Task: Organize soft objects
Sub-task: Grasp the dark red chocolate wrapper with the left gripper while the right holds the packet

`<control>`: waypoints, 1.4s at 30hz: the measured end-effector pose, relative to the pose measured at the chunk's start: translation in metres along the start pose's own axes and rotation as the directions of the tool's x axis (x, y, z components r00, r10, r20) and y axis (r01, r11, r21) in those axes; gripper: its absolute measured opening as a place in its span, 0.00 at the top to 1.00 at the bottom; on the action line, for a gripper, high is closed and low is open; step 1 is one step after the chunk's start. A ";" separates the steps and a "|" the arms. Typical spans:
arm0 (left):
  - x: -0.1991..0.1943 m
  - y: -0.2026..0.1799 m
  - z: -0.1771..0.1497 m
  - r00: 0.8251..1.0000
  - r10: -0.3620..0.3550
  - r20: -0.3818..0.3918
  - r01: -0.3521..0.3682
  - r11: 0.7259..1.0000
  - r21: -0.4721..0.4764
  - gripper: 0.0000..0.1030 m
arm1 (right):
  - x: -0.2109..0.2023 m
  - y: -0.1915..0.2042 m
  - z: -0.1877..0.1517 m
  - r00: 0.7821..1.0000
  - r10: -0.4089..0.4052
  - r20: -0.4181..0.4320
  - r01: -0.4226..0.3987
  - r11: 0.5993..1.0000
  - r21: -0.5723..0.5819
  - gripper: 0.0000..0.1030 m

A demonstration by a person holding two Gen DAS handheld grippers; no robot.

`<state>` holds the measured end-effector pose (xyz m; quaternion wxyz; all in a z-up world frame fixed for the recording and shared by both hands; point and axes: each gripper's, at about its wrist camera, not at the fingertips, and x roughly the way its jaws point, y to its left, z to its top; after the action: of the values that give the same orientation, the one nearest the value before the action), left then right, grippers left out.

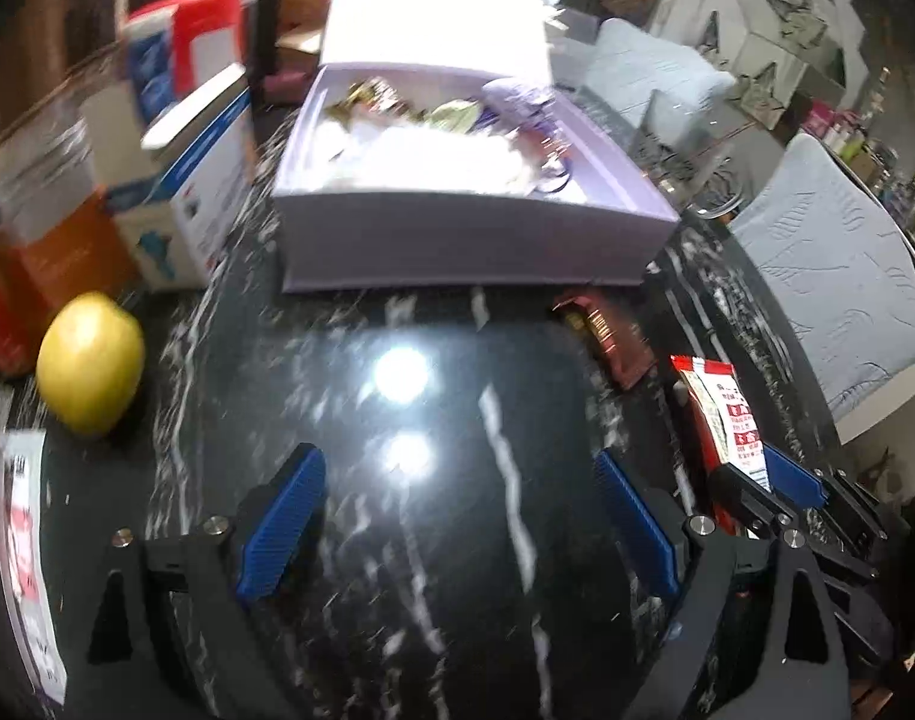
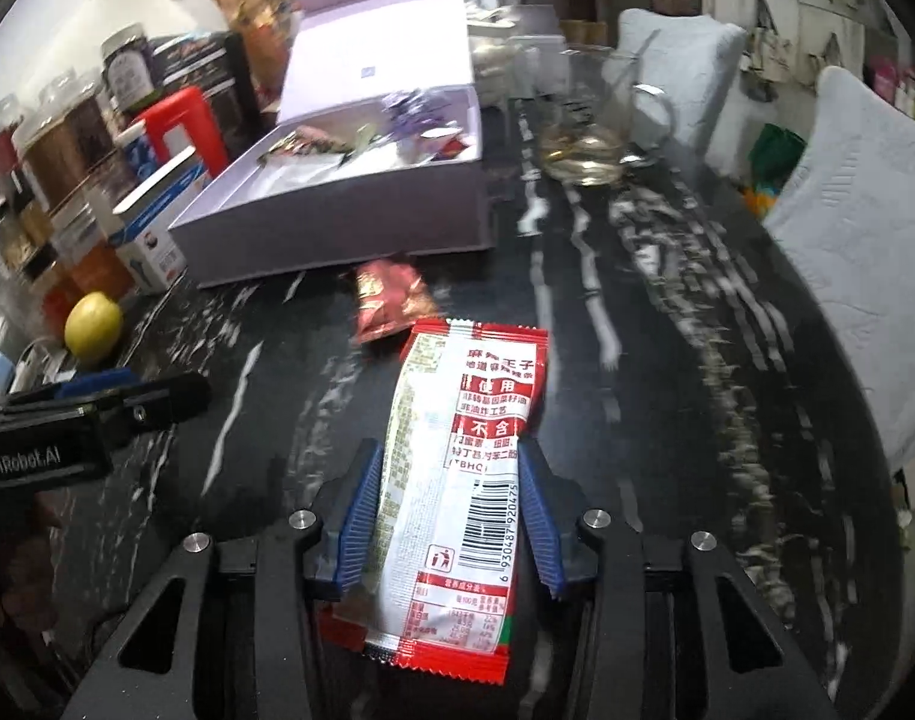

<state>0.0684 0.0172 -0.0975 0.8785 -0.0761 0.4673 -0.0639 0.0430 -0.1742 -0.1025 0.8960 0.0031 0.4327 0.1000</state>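
My right gripper point(image 2: 451, 480) is shut on a red and white snack packet point(image 2: 457, 480), held above the black marble table point(image 2: 667, 360). The packet also shows in the left wrist view point(image 1: 721, 414), with the right gripper point(image 1: 775, 486) at the lower right. A dark red foil packet point(image 2: 391, 300) lies on the table in front of the open lilac box point(image 2: 349, 216); it also shows in the left wrist view point(image 1: 607, 336). The box point(image 1: 457, 234) holds several small packets and white paper. My left gripper point(image 1: 457, 480) is open and empty above the table; it shows in the right wrist view point(image 2: 115, 396) at the left.
A yellow lemon point(image 1: 91, 363) lies at the left. Boxes and jars point(image 2: 85, 138) crowd the left side. A glass pitcher point(image 2: 595, 120) stands behind the box. Grey cushioned chairs point(image 2: 865, 240) flank the table's right edge.
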 end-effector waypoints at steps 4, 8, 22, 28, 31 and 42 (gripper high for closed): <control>0.008 -0.023 0.012 1.000 0.003 0.015 -0.004 0.999 0.054 0.11 | -0.008 -0.019 0.007 1.000 -0.010 0.030 0.009 0.999 0.039 0.57; 0.021 -0.044 0.026 1.000 -0.026 0.015 0.024 0.997 0.077 0.11 | -0.008 -0.033 0.016 0.999 -0.012 0.042 0.010 0.998 0.060 0.57; 0.069 -0.082 0.052 1.000 -0.012 -0.029 0.015 0.996 0.093 0.13 | 0.020 -0.061 0.038 1.000 0.022 0.016 -0.023 0.998 0.060 0.57; 0.079 -0.091 0.052 0.999 0.038 -0.026 -0.035 0.992 0.123 0.25 | 0.025 -0.063 0.042 1.000 0.011 0.016 -0.012 0.999 0.048 0.57; 0.081 -0.095 0.052 0.996 0.085 -0.006 -0.084 0.986 0.146 0.32 | 0.025 -0.064 0.044 1.000 0.008 0.020 -0.009 0.999 0.045 0.57; 0.072 -0.091 0.045 0.999 0.043 0.003 -0.043 0.986 0.158 0.63 | 0.025 -0.065 0.041 0.999 0.036 0.010 -0.037 0.997 0.065 0.57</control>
<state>0.1420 -0.0819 -0.1132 0.8828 0.0042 0.4626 -0.0818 0.1016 -0.2299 -0.1024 0.8954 0.0406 0.4316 0.1021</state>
